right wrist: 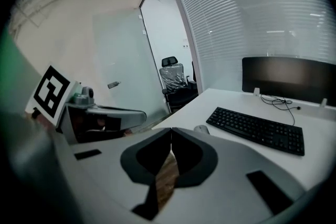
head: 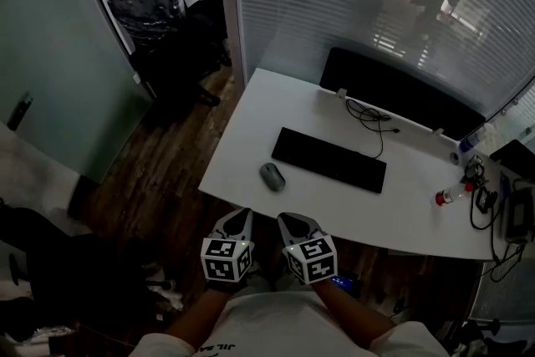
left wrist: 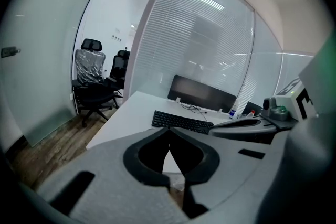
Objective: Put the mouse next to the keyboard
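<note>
A grey mouse (head: 272,175) lies on the white desk (head: 251,121), just off the left end of a black keyboard (head: 328,160). Both grippers hang side by side short of the desk's near edge, over the floor. My left gripper (head: 242,214) and my right gripper (head: 289,217) are both shut, tips touching, with nothing between them. In the right gripper view the mouse (right wrist: 201,129) peeks over the shut jaws, the keyboard (right wrist: 257,128) to its right. In the left gripper view only the keyboard (left wrist: 181,121) shows above the jaws; the mouse is hidden.
A dark monitor (head: 401,92) stands along the desk's far edge with a black cable (head: 372,114) in front of it. A red-capped bottle (head: 451,196) and tangled cables (head: 489,201) sit at the desk's right end. Office chairs (head: 159,4) stand beyond the left corner on wooden floor.
</note>
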`<state>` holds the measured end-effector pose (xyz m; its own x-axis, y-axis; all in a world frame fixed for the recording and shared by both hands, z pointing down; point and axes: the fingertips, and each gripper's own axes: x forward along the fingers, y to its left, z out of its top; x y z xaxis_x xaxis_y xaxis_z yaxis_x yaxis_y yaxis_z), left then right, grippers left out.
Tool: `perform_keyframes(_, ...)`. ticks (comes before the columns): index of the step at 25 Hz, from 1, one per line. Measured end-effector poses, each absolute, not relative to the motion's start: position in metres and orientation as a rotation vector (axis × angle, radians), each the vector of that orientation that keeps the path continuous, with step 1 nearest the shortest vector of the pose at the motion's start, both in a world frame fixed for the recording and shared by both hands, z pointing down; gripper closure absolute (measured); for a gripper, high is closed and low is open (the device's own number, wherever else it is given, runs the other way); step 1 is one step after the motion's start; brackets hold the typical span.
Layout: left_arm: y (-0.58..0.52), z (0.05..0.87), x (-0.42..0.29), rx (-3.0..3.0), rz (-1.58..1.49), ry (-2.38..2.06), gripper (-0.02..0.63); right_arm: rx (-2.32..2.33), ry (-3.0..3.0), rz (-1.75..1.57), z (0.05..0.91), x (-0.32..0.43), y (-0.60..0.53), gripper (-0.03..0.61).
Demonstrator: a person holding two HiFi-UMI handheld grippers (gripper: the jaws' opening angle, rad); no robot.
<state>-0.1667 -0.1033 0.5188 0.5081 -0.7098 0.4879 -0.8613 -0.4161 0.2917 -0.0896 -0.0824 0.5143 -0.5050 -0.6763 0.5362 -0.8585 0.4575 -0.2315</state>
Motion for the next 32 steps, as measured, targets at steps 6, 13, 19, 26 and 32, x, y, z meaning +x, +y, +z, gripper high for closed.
perform_keyframes(6,-0.129,0.529,-0.175,2.244,0.413,-1.313,0.612,1.301,-2.335,0.672,0.526,-0.086,-0.113,0.574)
perform_keyframes(13,-0.146,0.547,-0.169,2.3,0.45,-1.307,0.612,1.302,-2.308,0.652,0.548,-0.084,-0.141,0.574)
perform_keyframes(19,-0.154,0.566,-0.167,2.296,0.504,-1.291,0.612,1.308,-2.282,0.63,0.568,-0.083,-0.163,0.574)
perform_keyframes(26,-0.152,0.583,-0.167,2.275,0.528,-1.28,0.612,1.276,-2.234,0.636,0.603,-0.089,-0.184,0.568)
perform_keyframes(32,-0.15,0.596,-0.172,2.233,0.533,-1.28,0.612,1.21,-2.145,0.693,0.643,-0.092,-0.195,0.426)
